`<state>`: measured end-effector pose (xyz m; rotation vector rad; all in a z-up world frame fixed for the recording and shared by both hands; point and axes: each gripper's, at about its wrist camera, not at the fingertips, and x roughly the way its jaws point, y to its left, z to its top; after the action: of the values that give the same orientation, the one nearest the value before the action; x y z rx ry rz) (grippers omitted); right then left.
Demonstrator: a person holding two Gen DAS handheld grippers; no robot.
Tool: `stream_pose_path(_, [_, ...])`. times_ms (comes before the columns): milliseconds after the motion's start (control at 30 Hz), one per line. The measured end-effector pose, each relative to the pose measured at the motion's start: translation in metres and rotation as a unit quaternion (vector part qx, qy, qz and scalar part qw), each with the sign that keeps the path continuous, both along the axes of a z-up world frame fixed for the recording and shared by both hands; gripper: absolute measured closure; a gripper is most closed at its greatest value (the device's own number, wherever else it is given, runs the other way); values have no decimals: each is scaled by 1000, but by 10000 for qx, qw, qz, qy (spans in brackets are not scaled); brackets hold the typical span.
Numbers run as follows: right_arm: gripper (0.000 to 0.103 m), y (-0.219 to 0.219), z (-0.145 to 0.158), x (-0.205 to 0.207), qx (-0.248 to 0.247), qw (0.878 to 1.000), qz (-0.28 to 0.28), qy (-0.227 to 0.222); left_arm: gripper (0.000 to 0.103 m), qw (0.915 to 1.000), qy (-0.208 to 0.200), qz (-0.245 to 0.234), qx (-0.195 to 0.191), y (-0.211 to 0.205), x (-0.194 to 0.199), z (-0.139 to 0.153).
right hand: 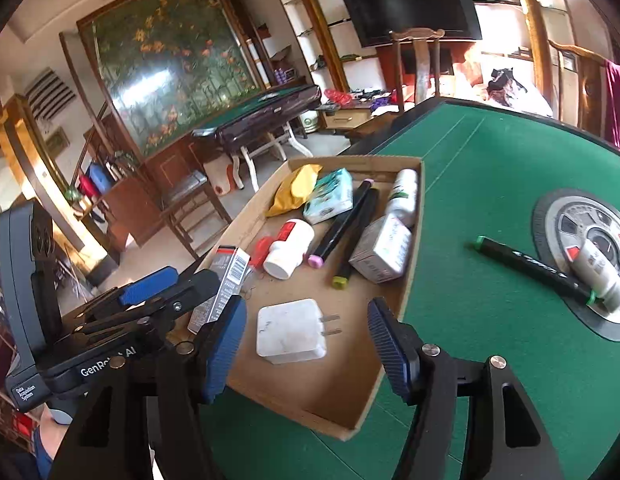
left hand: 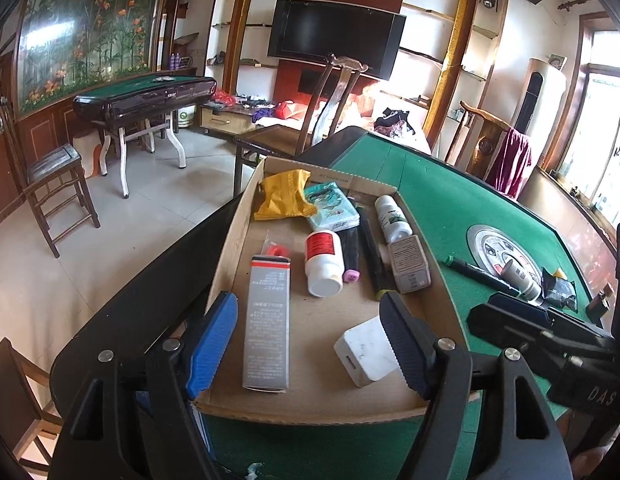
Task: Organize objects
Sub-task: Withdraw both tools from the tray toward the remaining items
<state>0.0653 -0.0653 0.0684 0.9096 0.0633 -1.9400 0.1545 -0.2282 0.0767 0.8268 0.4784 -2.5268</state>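
You've got 3 markers (right hand: 339,222) (2 in cardboard tray (right hand: 409,272), 1 on felt), 2 white bottles (left hand: 323,262), 2 boxes (left hand: 268,324), 1 charger (right hand: 290,332).

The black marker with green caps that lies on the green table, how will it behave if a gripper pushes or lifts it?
The black marker looks round and lies flat, so a sideways push would probably roll it. It seems stiff and light, likely easy to lift. Its far end rests against the small white tube, which may shift too.

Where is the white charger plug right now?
The white charger plug lies flat in the cardboard tray's near end, between the grey carton and the tray's right wall.
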Motion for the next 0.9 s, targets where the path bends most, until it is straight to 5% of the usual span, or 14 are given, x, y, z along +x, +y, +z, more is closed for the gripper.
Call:
stream_pose_path(300, [29,92,5,-37,-427,9957,-779,-243,29,9984,-48,-457,-321,48,-19,17])
stream_pose_path(467, [26,161,-2,-78,-565,9842,-1551,-637,28,9891,-256,-1355,-518,97,-58,18])
stream_pose_path(567, [26,191,-3,-98,-677,9764,-1861,-860,28,9709,-595,-2234,-622,127,-101,15])
stream_pose_path(700, [25,220,-10,-109,-719,9667,-2257,-967,29,9343,-1242,-3258,-742,150,-171,-1])
stream_pose_path(900, [23,237,-18,-122,-1097,9534,-2377,-1497,30,9055,-1926,-3749,-494,143,-243,-27])
